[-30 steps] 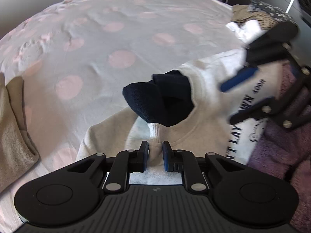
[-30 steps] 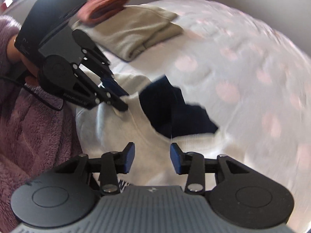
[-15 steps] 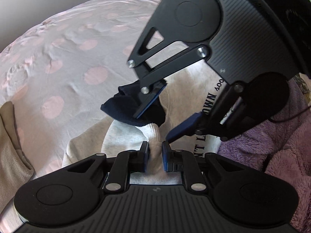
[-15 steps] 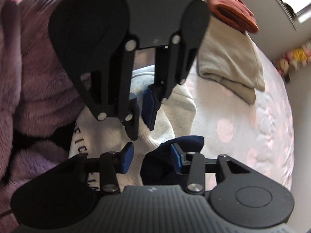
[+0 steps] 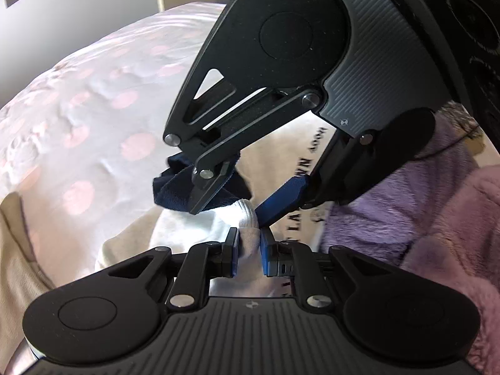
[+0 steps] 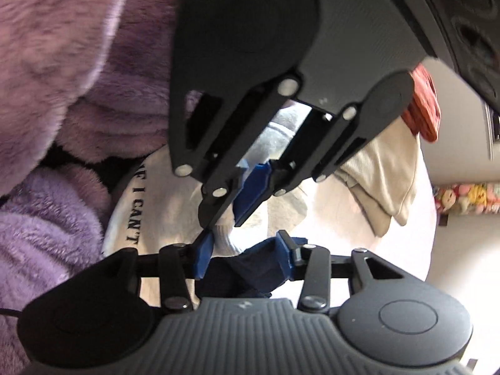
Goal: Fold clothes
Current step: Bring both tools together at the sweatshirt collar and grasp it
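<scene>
1. Soft daylight is spread over the bed (image 5: pixel 103 100), and pale highlights are seen on its dotted cover.
2. Straight lines are bent strongly toward the edges of both views by the fisheye lens.
3. The black left tongs (image 6: pixel 247 197) are rendered as a dark, slightly smeared mass in the right wrist view, and little detail is kept in their shadows.
4. The purple fleece (image 6: pixel 62 62) at upper left there is blurred.
5. The bed at lower right is washed out by glare.
</scene>
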Motion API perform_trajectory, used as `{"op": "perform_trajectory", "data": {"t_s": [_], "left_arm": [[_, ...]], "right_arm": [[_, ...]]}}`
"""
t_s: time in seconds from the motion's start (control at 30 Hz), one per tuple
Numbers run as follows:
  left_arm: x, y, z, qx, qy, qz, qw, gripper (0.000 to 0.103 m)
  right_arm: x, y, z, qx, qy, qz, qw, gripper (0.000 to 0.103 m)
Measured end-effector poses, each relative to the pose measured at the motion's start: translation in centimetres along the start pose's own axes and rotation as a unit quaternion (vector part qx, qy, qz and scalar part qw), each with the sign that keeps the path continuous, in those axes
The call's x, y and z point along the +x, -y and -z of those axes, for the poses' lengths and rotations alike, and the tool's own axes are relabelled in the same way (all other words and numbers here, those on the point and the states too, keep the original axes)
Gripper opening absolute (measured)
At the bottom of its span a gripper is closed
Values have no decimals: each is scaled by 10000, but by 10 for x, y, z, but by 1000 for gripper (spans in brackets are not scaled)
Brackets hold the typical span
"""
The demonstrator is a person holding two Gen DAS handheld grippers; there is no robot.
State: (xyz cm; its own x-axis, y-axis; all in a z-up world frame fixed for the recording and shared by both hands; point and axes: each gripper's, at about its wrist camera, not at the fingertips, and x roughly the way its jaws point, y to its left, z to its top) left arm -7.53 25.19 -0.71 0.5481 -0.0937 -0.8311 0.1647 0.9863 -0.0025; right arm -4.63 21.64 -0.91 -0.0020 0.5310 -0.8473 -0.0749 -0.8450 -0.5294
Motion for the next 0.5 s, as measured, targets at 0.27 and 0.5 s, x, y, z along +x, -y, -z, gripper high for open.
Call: {"op": "perform_trajectory", "data": {"t_s": [0.27, 0.5], "left_arm": [[0, 28, -5, 254, 158, 119, 9995, 12], [5, 36, -11, 352, 5, -79, 9993, 21]], "right_arm": [[-12, -21, 8, 0, -232, -194, 9995, 33], [-16, -26, 24, 889, -412, 103, 9951, 13]]}}
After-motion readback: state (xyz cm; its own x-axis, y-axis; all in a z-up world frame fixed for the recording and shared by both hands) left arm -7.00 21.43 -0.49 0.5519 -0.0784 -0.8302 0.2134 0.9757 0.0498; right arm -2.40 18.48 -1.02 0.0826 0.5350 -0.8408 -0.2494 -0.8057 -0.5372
